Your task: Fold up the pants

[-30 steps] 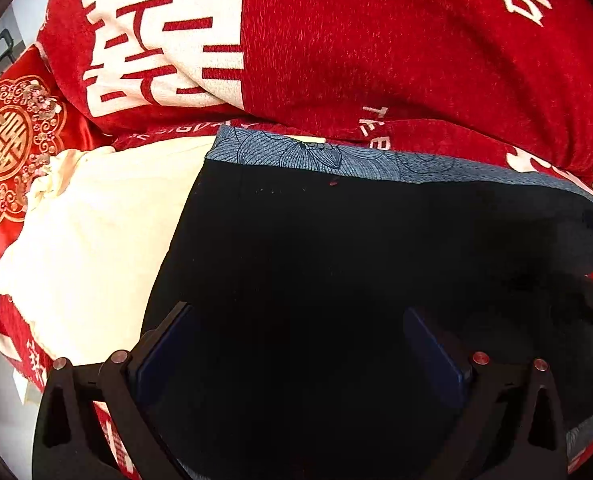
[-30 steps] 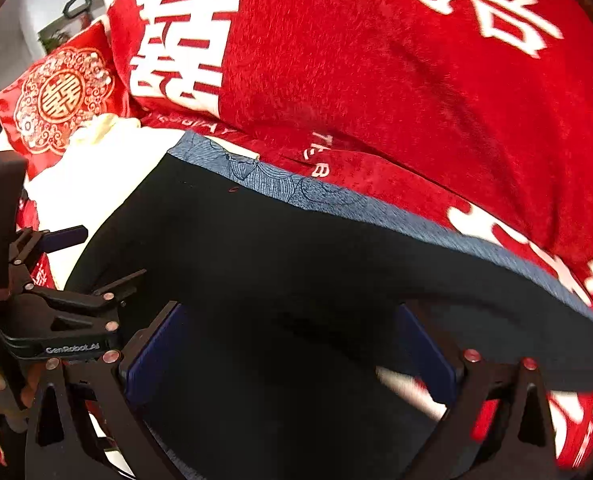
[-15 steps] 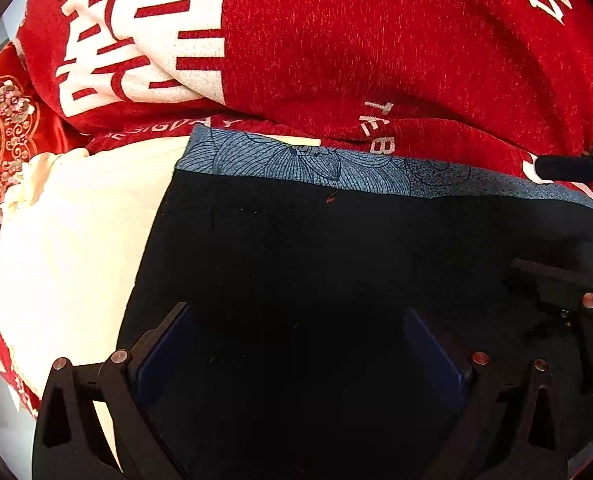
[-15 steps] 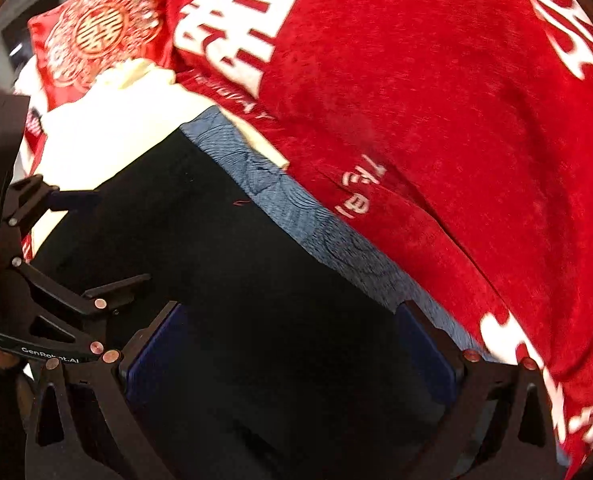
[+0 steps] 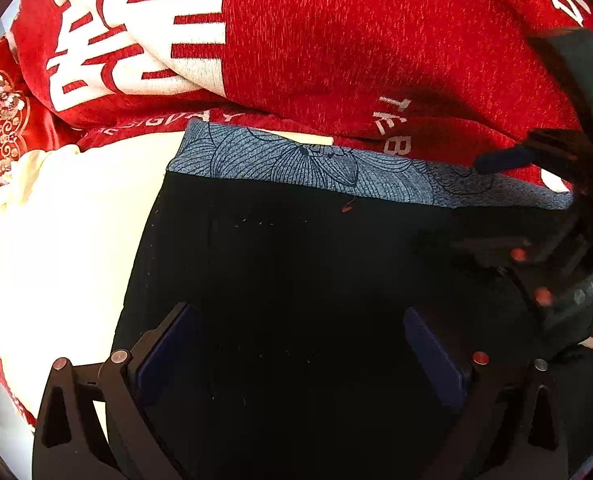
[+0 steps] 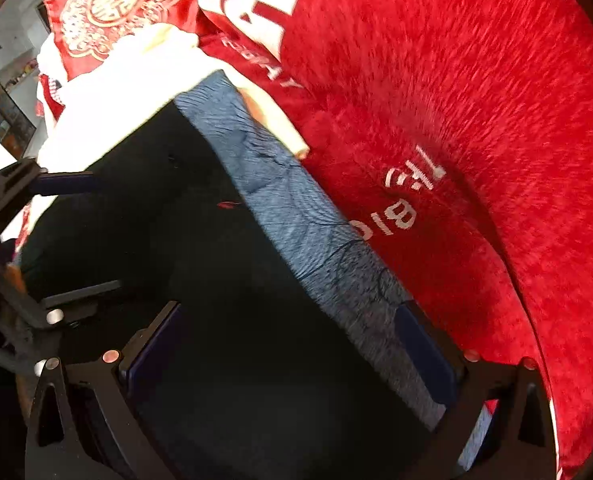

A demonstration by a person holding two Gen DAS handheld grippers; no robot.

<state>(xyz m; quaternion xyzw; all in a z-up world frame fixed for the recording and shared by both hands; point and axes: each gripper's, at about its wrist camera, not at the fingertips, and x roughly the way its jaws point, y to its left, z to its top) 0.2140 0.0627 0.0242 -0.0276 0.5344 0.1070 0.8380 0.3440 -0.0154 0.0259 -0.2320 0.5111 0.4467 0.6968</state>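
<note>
On red blanket [image 5: 376, 40]: black pants [image 5: 296, 280] | cream cloth [image 5: 64, 232] | both jaws wide, empty

Left wrist view: black pants under spread left gripper

The left gripper [image 5: 296, 356] sits at 6 o'clock, its blue-padded fingers [image 5: 436, 356] wide apart over the black pants [image 5: 288, 272], with nothing clamped between them. The pants' blue-grey patterned waistband [image 5: 308, 166] runs across the centre from 9 towards 3 o'clock. A cream cloth [image 5: 64, 232] lies at 9 o'clock beside the pants. A red blanket [image 5: 336, 40] with white characters fills 12 o'clock. The right gripper [image 5: 556, 264] appears blurred at 3 o'clock, over the pants' edge.
</note>
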